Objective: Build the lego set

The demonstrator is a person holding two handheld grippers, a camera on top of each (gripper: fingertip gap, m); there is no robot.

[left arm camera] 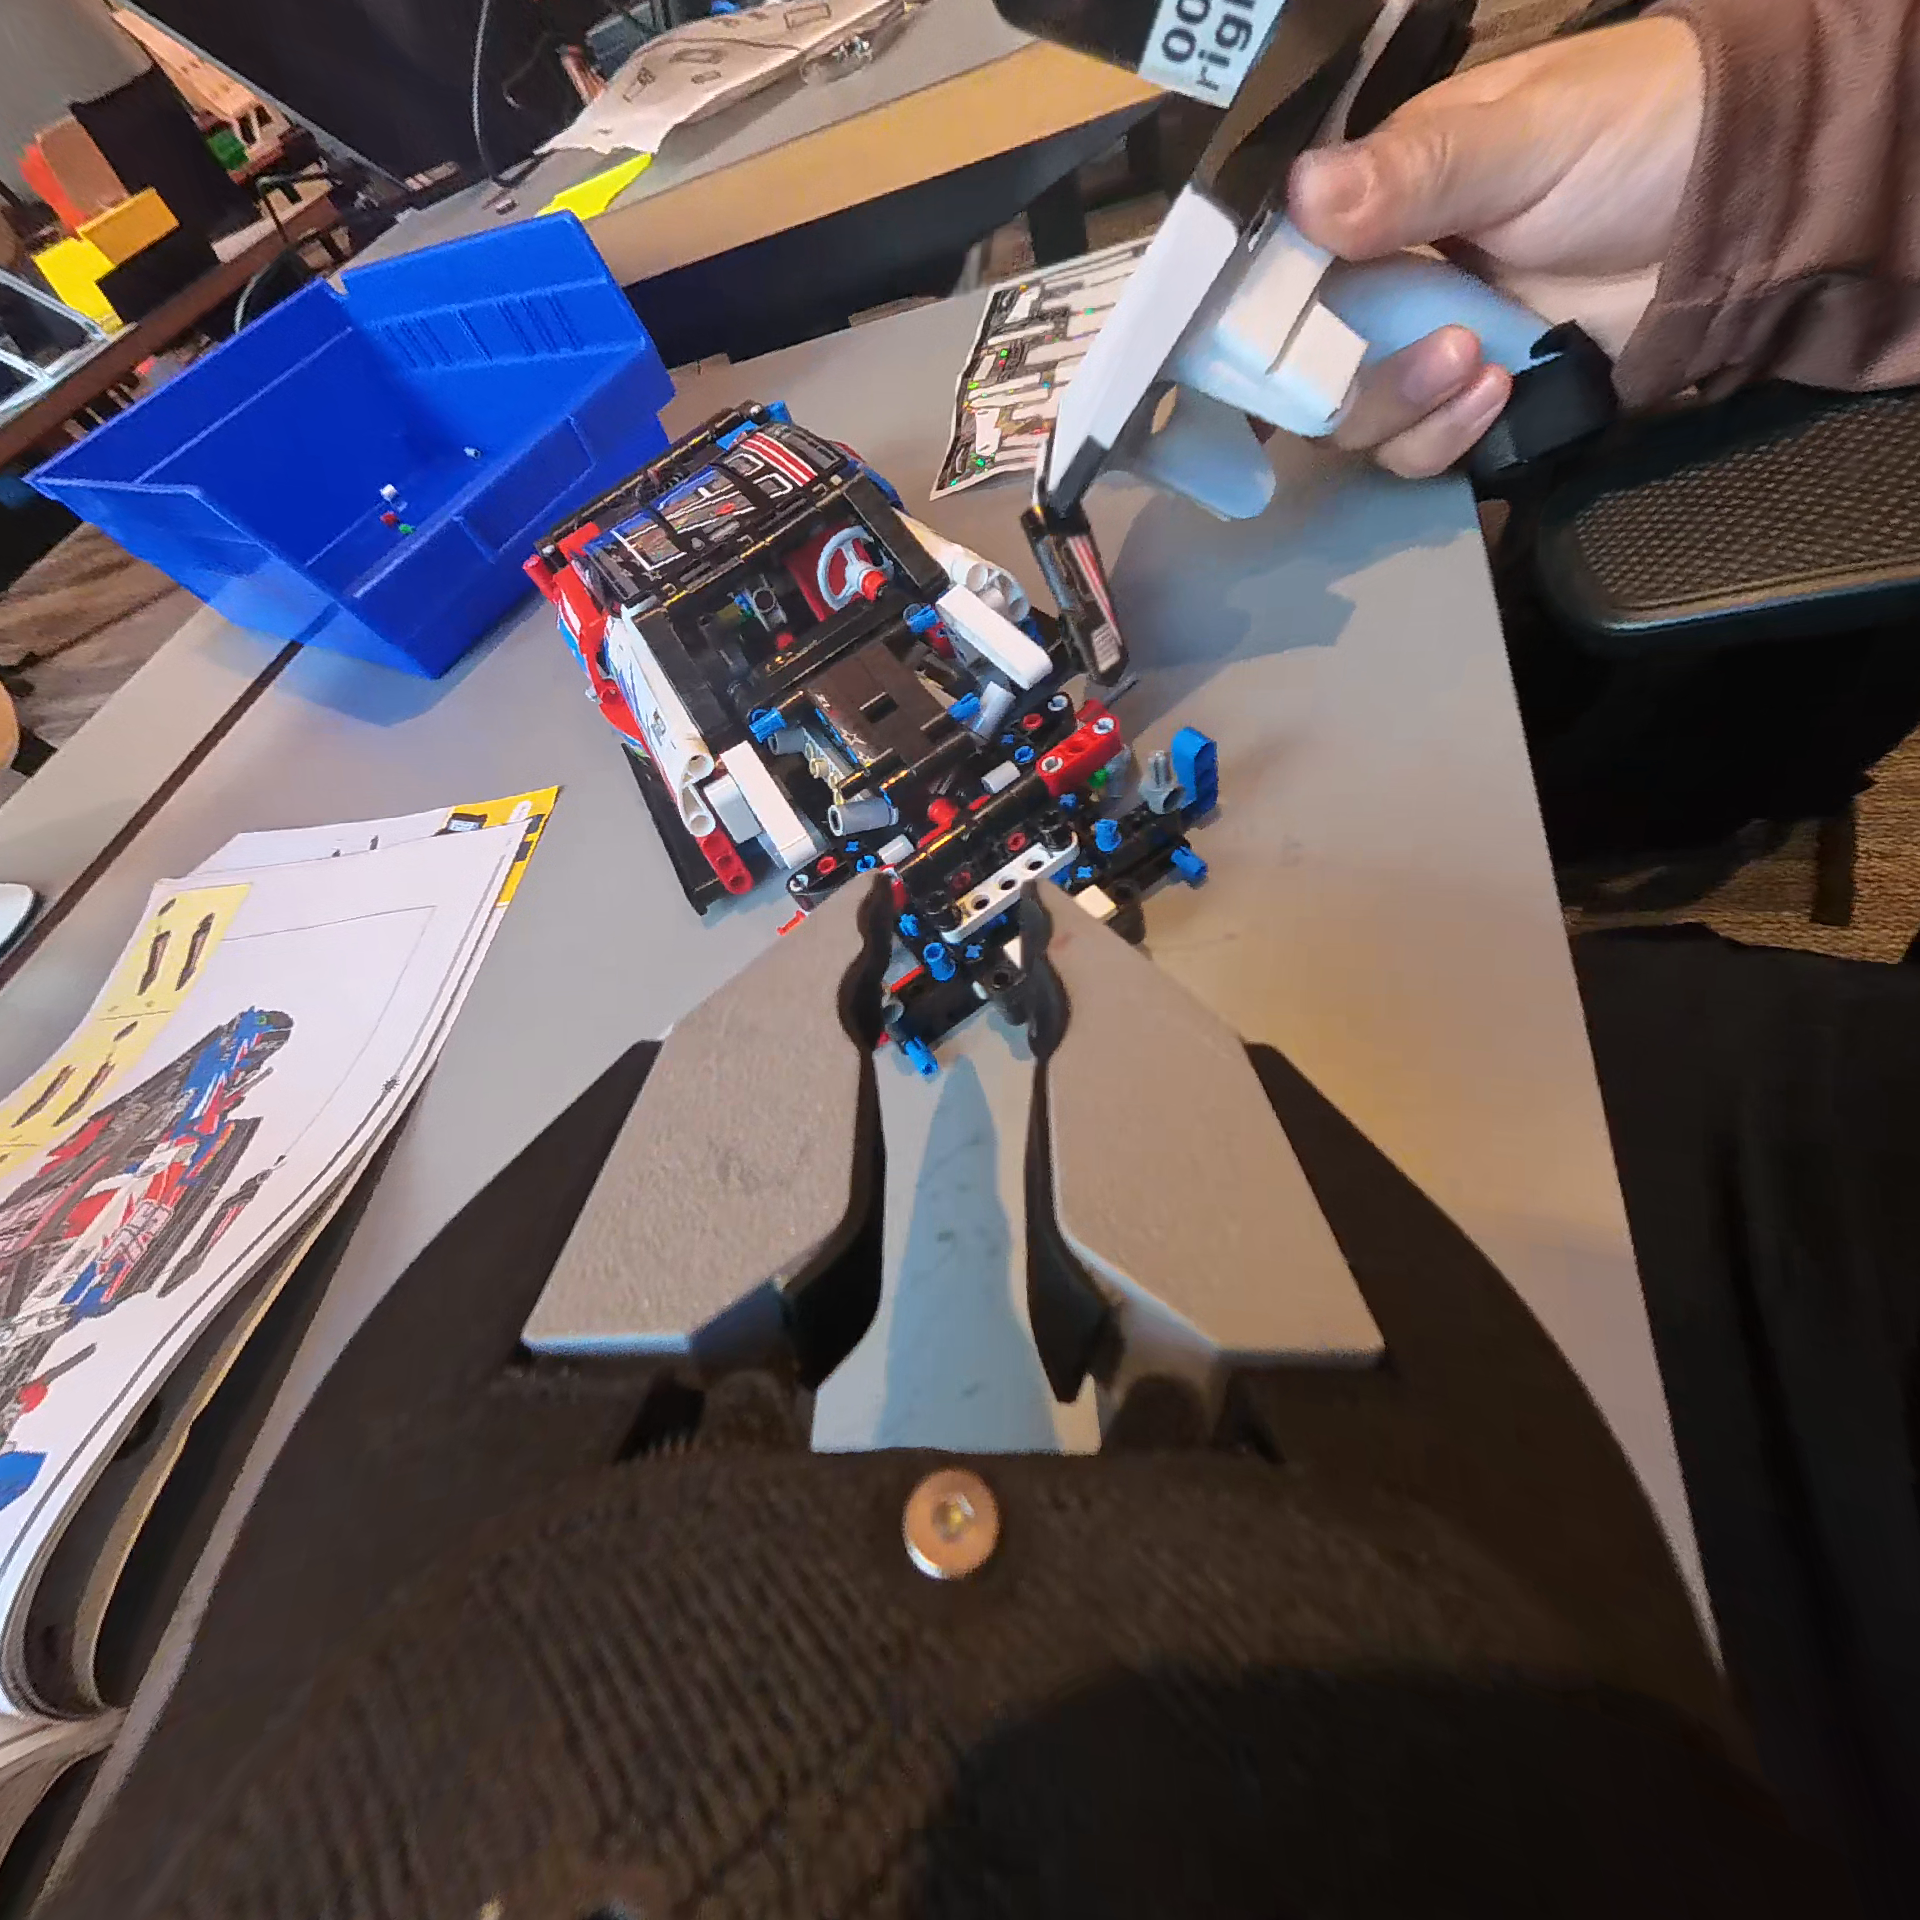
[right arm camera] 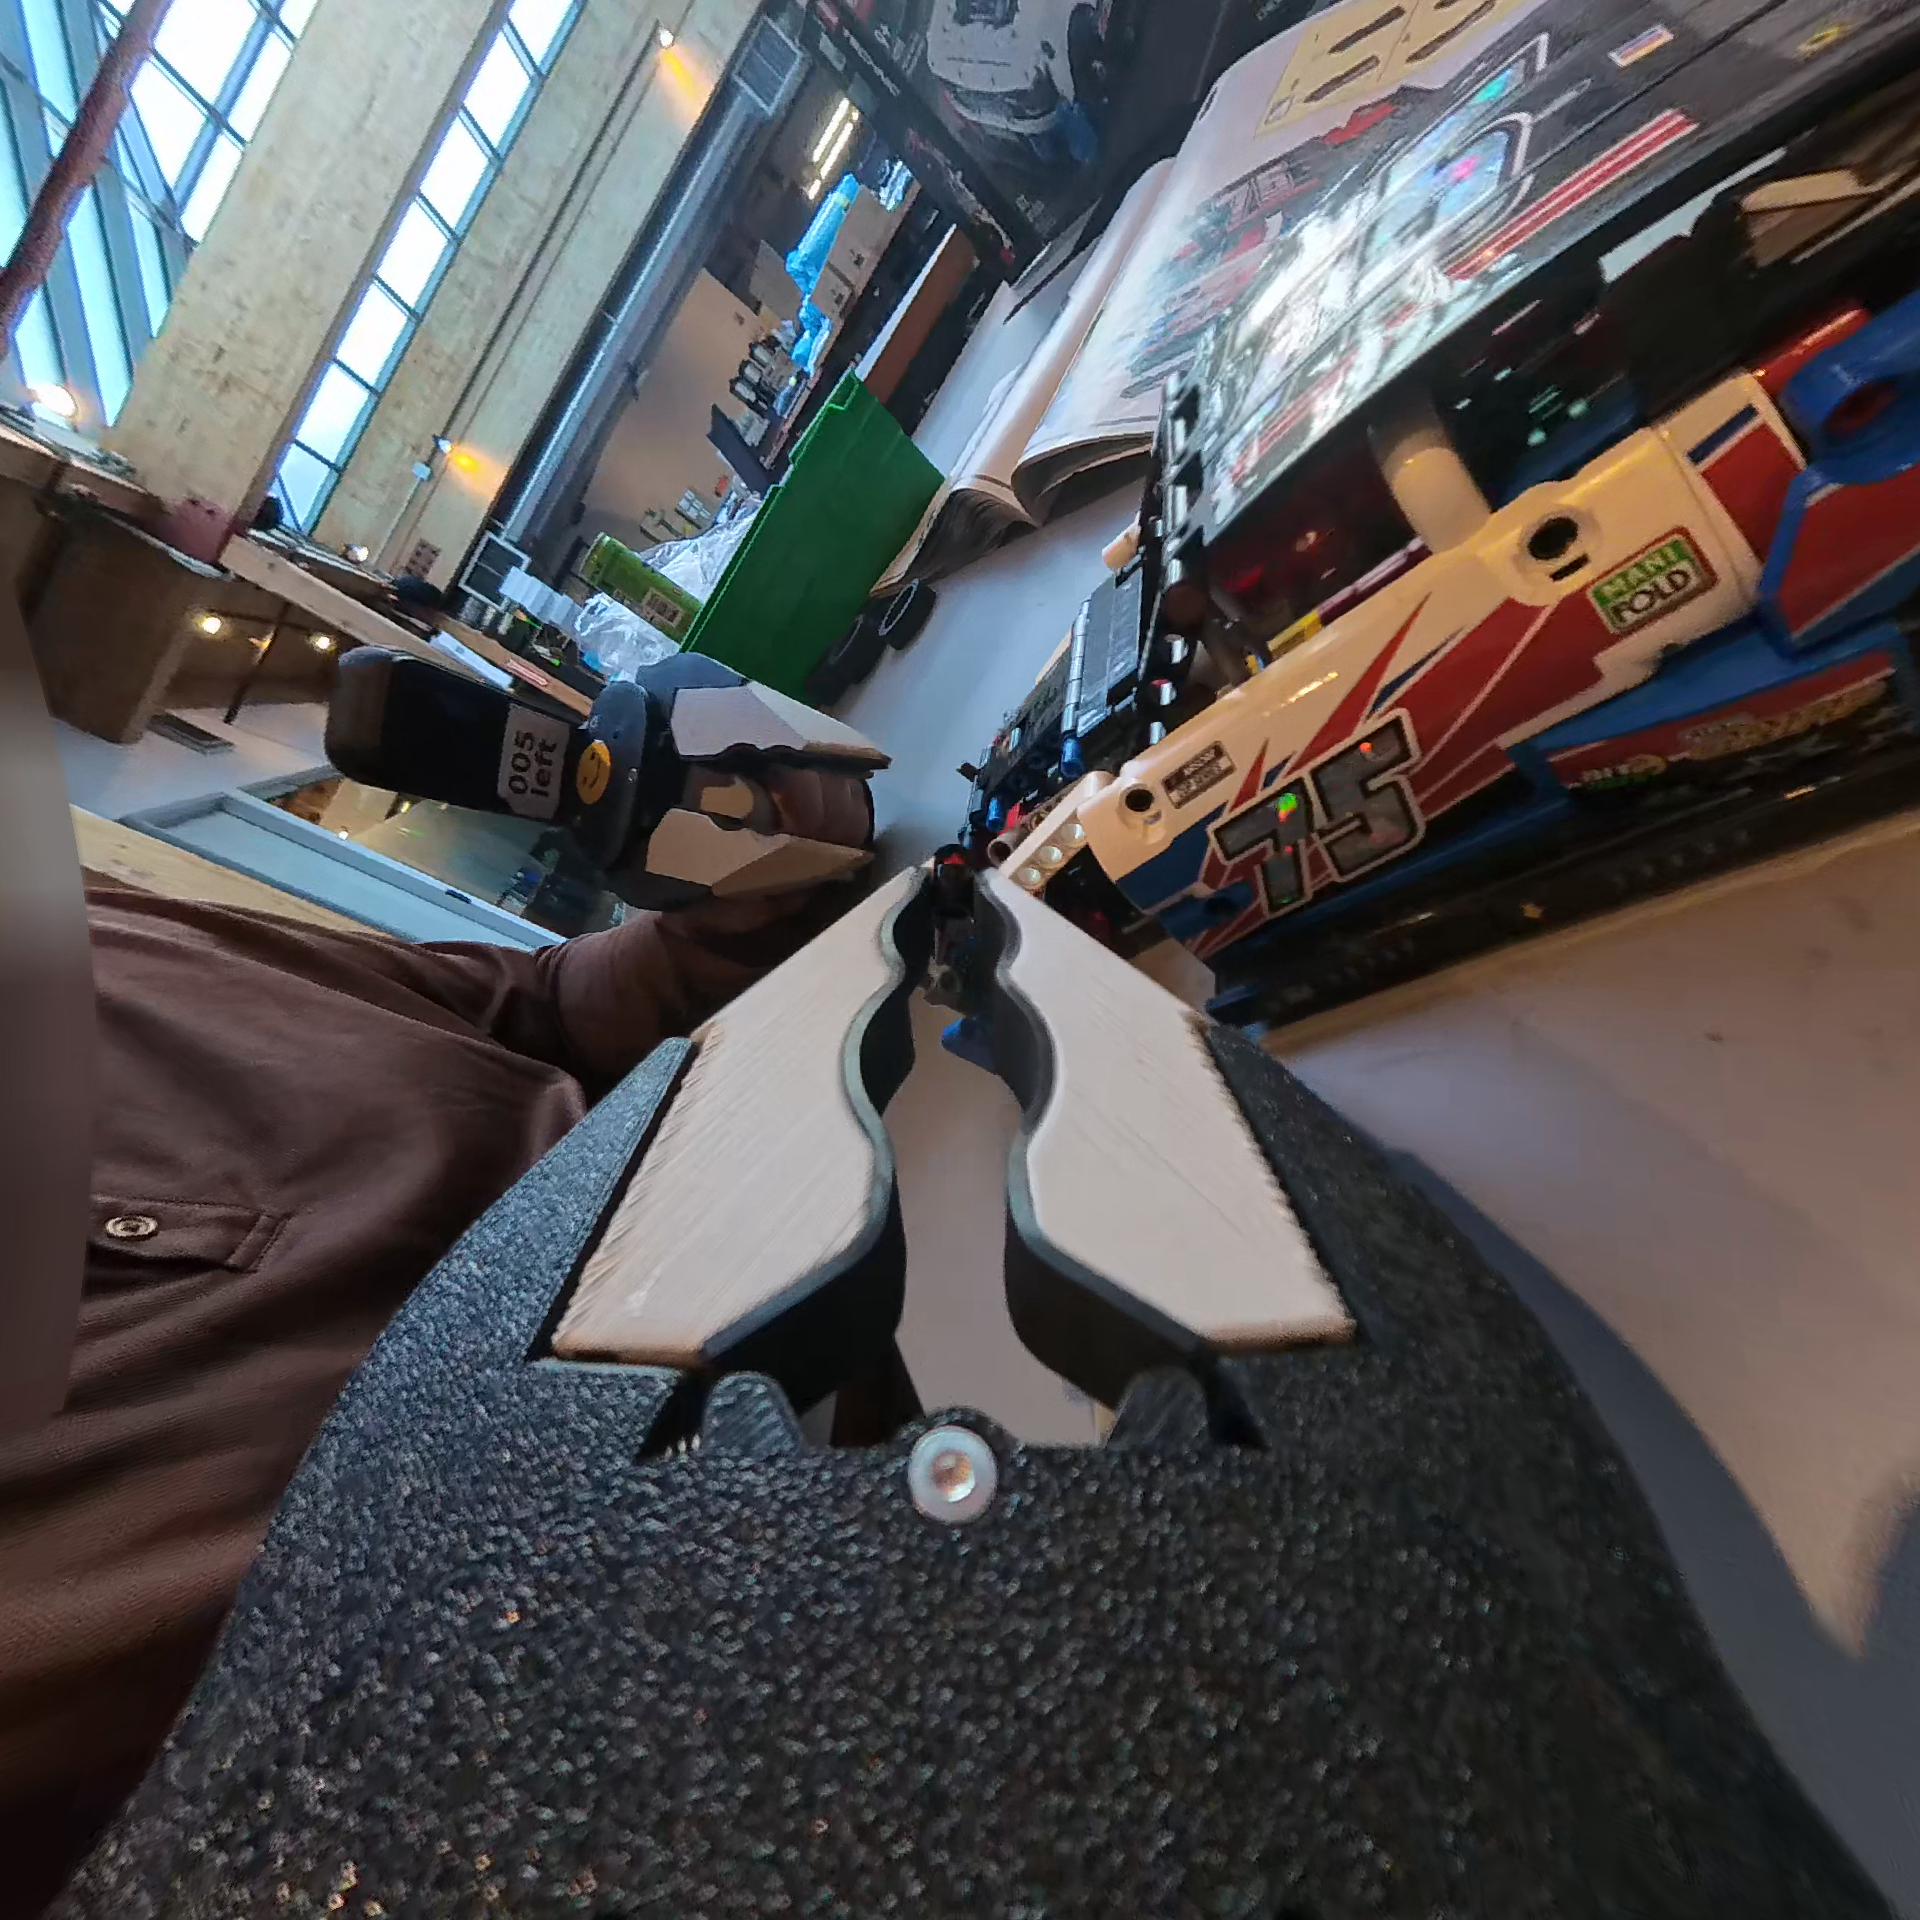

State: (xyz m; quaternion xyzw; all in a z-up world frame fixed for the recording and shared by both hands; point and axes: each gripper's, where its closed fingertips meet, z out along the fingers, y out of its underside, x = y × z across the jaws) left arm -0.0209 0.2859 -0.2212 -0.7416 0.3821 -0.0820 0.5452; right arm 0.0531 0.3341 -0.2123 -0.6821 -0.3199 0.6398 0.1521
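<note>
Centrally, one lego car [left arm camera: 831,665] sits; left gripper [left arm camera: 951,914] clamps its front frame, right gripper [left arm camera: 1060,509] pinches one black panel [left arm camera: 1086,597]; one blue bin [left arm camera: 343,457] upper left.

Lettered stickers [right arm camera: 1320,821] cover the car [right arm camera: 1475,582]; labels [right arm camera: 530,764] mark left tongs [left arm camera: 956,920], right tongs [right arm camera: 951,883].

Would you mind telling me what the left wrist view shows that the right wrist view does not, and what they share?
Only the left wrist view shows the blue bin, the sticker sheet behind the car, the car's steering wheel, and the black panel pinched by the right gripper.

Only the right wrist view shows the car's decorated side panel, a green bin and tall windows.

Both show the lego car, the open instruction booklet, the grey table, and the left gripper closed on the car's frame.
</note>
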